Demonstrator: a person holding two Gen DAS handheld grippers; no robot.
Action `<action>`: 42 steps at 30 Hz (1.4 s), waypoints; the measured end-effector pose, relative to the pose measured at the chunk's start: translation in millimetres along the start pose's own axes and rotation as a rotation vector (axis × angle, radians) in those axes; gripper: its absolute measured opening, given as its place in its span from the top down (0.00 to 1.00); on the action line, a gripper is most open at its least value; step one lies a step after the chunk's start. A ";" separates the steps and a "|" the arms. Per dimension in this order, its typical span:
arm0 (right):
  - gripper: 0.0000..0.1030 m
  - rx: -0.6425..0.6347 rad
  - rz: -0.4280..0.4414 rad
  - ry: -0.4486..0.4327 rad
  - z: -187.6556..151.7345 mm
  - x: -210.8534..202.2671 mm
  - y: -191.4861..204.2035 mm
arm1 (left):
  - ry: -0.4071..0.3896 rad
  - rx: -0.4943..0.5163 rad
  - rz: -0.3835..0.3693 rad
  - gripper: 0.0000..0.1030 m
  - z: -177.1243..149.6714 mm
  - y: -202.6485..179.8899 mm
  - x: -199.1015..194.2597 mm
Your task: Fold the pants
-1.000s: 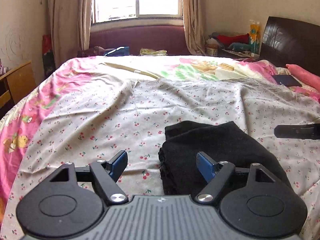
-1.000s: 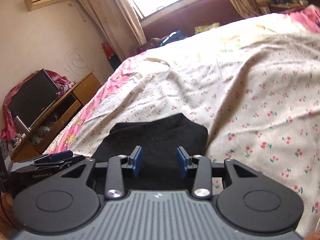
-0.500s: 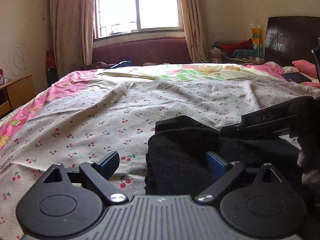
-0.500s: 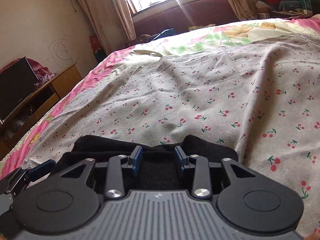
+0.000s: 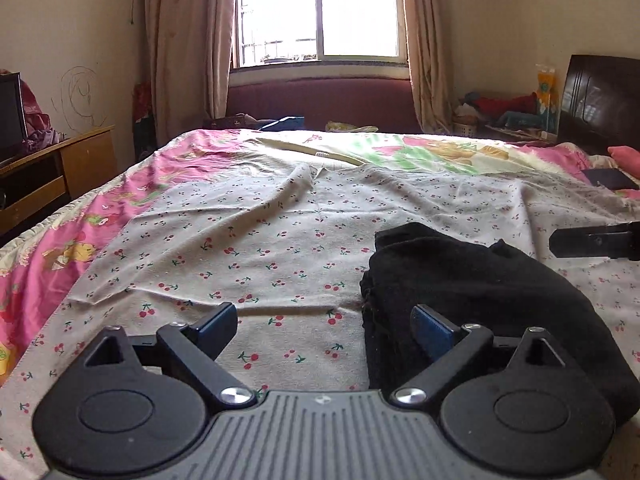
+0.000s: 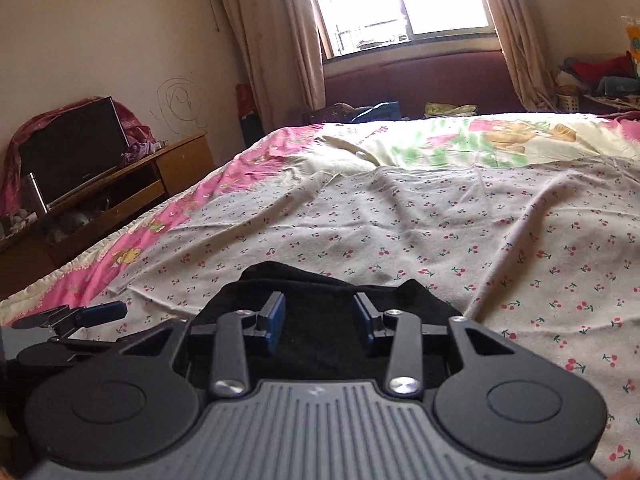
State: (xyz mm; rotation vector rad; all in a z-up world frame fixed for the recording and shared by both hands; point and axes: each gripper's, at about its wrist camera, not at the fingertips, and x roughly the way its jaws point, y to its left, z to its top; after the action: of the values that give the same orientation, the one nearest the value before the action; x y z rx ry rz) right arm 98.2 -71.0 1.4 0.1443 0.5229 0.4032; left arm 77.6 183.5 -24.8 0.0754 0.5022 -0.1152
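The black pants [image 5: 472, 292] lie folded in a compact stack on the cherry-print sheet [image 5: 280, 240]. In the left wrist view the stack is at the lower right. My left gripper [image 5: 324, 322] is open and empty; its right finger is over the stack's left edge, its left finger over the sheet. In the right wrist view the pants [image 6: 320, 292] lie just past and under my right gripper [image 6: 320, 320], which is open with nothing between its jaws. The right gripper's finger [image 5: 592, 239] shows at the right edge of the left wrist view. The left gripper [image 6: 84, 314] shows at the left of the right wrist view.
The bed carries a pink cartoon quilt [image 5: 132, 200] under the sheet. A wooden cabinet [image 6: 120, 196] with a black screen [image 6: 72, 152] stands left of the bed. A dark headboard [image 5: 600, 100], a pink pillow [image 5: 624, 156] and a dark flat object [image 5: 608, 178] are at the right.
Both grippers have risen and drawn back from the stack. The right gripper, which lay across the pants in the left wrist view, has moved off to the right edge.
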 end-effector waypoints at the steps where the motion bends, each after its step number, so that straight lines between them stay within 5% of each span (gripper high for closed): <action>1: 0.63 -0.011 0.005 0.010 -5.2 -10.6 4.6 | 0.016 0.009 0.009 0.00 -5.4 1.1 -7.1; 7: 0.60 0.069 -0.034 0.142 -40.5 -34.0 8.3 | 0.075 -0.019 -0.023 0.00 -24.4 0.7 -41.6; 10: 0.59 0.097 -0.019 0.127 -47.0 -48.4 7.5 | 0.071 0.050 -0.058 0.00 -31.1 -9.1 -59.5; 17: 0.49 -0.116 0.086 0.131 -47.5 -51.1 45.3 | 0.046 0.208 -0.028 0.00 -23.0 -31.8 -47.9; 22: 0.45 -0.307 0.025 0.137 -55.1 -28.0 69.6 | 0.030 0.227 0.011 0.00 -11.5 -29.3 -27.8; 24: 0.47 -0.334 -0.004 0.174 -59.4 -9.4 73.8 | 0.018 0.220 0.018 0.00 -14.9 -26.1 -21.8; 27: 0.89 -0.334 -0.003 0.201 -54.8 4.1 83.4 | -0.036 0.155 0.018 0.02 -10.3 -16.2 -30.6; 31: 0.90 -0.384 0.007 0.104 -37.1 -11.7 108.7 | -0.124 0.080 0.052 0.04 -1.1 2.0 -43.1; 33: 0.90 -0.371 0.010 0.104 -36.5 -5.4 114.2 | -0.058 0.038 0.053 0.04 -11.2 10.7 -22.1; 36: 0.85 -0.387 -0.006 0.238 -53.0 31.7 114.8 | 0.052 0.016 0.027 0.04 -40.2 14.2 -1.8; 42: 0.79 -0.348 0.057 0.221 -49.8 4.2 104.7 | 0.035 -0.041 -0.021 0.03 -47.4 31.3 -30.9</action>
State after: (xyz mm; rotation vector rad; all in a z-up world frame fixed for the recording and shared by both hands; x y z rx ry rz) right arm 40.7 27.8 -18.7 -0.2243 0.6587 0.5631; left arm 32.2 222.1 -49.9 0.0324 0.5403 -0.1242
